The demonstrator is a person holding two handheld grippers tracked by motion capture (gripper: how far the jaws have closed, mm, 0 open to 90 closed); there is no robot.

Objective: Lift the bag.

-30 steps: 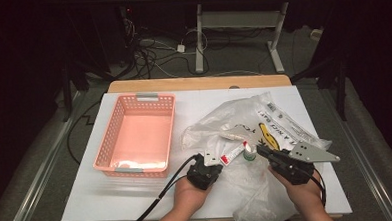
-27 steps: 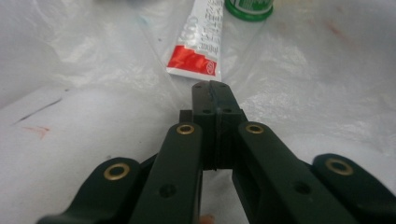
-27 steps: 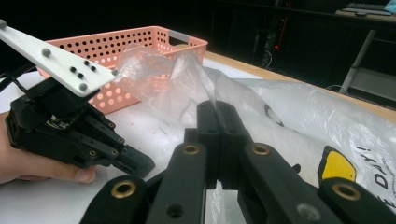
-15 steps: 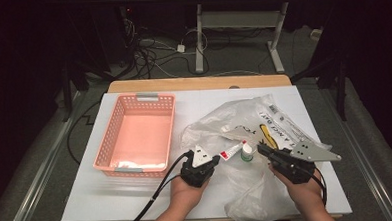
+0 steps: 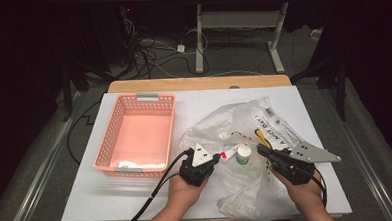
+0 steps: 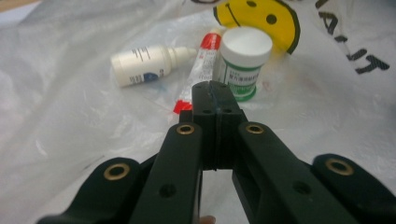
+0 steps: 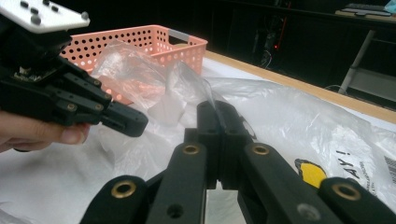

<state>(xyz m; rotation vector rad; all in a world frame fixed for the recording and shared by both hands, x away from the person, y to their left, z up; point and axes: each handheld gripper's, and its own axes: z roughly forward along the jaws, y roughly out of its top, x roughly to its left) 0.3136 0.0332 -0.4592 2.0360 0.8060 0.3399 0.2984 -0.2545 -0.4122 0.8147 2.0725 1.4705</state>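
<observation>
White board is covering the table [image 5: 138, 203], dark room behind. Left tongs [image 6: 215, 93] are pressing together empty; right tongs [image 7: 219, 112] are pinching the plastic bag [image 5: 247, 188].

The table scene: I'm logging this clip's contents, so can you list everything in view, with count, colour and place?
basket: one, pink, on the white table's left half, something pale at its near end
plastic bag: one, clear with black print and a yellow smiley, spread right of the basket
jar: one, white lid, green label, upright inside the bag
tube: one, red and white, lying beside the jar
dropper bottle: one, white, lying on its side by the tube
table: one, white top, wooden far edge
cables: several, on the floor beyond the table
left gripper: black fingers together at the tube's near end
right gripper: black fingers pinching the bag's film
</observation>
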